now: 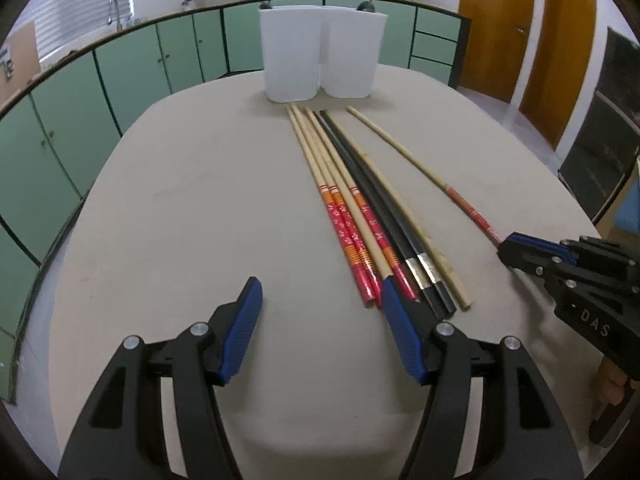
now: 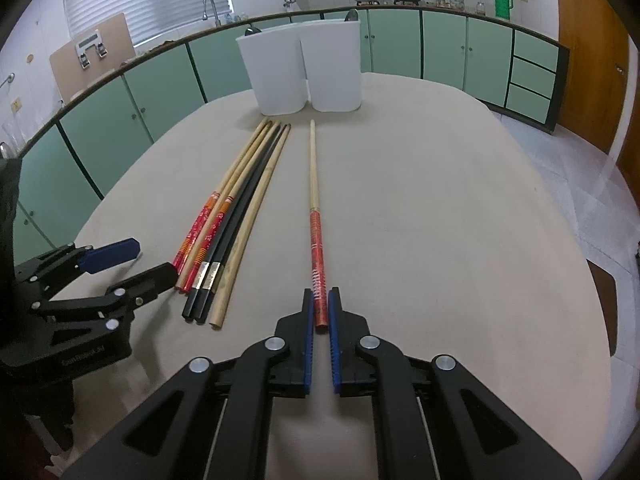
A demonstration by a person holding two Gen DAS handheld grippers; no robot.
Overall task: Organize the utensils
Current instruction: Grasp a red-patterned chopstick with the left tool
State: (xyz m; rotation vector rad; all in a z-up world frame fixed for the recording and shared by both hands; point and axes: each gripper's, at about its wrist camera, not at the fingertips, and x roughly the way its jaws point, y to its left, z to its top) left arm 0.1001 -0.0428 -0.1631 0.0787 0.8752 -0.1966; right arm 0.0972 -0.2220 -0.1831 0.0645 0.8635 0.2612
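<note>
Nearest the right wrist camera, the right gripper [image 2: 321, 300] was seen nearly shut, its blue pads closed on the red patterned end of a single chopstick [image 2: 315, 184] that lay apart from the rest on the beige table [image 2: 460, 208], its pale tip pointed toward the containers. Just to its left a bundle of chopsticks [image 1: 360, 208] was laid side by side: three with red and orange patterned ends, two black ones with silver bands, and one plain wooden one, six as far as could be counted, making seven with the gripped one. The left gripper [image 1: 320, 292] was held about half open over the near ends of the bundle, with nothing between its fingers; its right pad stood at the ends of the red sticks, though contact could not be judged. Two white containers [image 1: 320, 56] were set touching each other at the far side of the table, just beyond the chopstick tips. A dark rounded utensil end was seen above each rim; nothing else of the contents could be made out.
</note>
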